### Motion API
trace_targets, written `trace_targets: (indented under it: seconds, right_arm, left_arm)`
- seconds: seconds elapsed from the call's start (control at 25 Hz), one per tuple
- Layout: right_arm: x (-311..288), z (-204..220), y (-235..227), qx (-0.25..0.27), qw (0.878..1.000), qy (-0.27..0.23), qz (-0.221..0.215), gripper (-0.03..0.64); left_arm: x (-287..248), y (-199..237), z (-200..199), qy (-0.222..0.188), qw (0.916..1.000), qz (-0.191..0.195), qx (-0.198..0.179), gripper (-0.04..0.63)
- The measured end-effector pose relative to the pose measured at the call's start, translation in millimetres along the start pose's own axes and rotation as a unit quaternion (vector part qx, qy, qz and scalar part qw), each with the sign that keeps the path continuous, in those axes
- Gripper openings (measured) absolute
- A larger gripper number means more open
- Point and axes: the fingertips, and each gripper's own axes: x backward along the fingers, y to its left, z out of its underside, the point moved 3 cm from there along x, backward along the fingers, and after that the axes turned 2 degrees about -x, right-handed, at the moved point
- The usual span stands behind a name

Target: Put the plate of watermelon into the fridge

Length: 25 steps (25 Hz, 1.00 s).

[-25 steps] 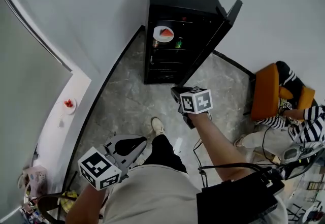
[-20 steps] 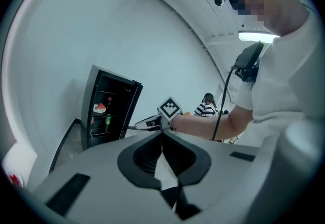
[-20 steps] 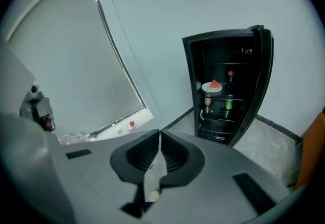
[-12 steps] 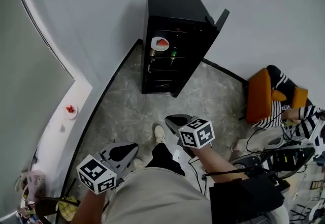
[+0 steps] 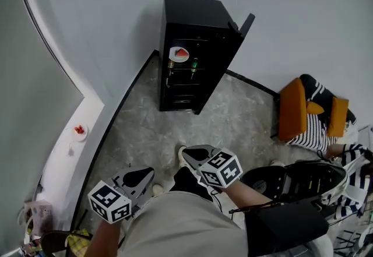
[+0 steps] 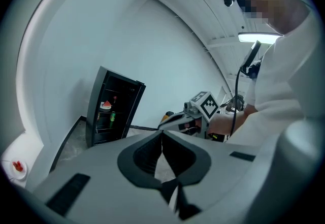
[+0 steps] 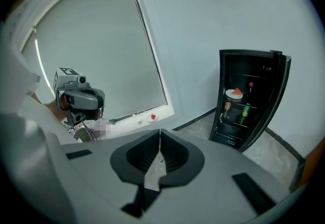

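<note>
Head view: the tall black fridge (image 5: pixel 198 17) stands against the white wall with its door swung open; the round white plate of red watermelon (image 5: pixel 179 54) sits on an upper shelf inside it; both claws hang low, close to the person's body and well apart from the fridge, over the grey marbled floor (image 5: pixel 233 122); the left claw (image 5: pixel 148 174) is clenched with nothing between its tips; the right claw (image 5: pixel 185 152) is likewise clenched and empty, tips meeting.
</note>
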Motion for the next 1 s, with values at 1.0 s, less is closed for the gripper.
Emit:
trace_targets:
  seconds: [1.0]
  right_arm:
    - [-5,-2,19,0.054,0.998,0.002,-0.034,0.015]
  left_arm:
    - [-6,6,7,0.009,0.9998,-0.01,0.011,0.012]
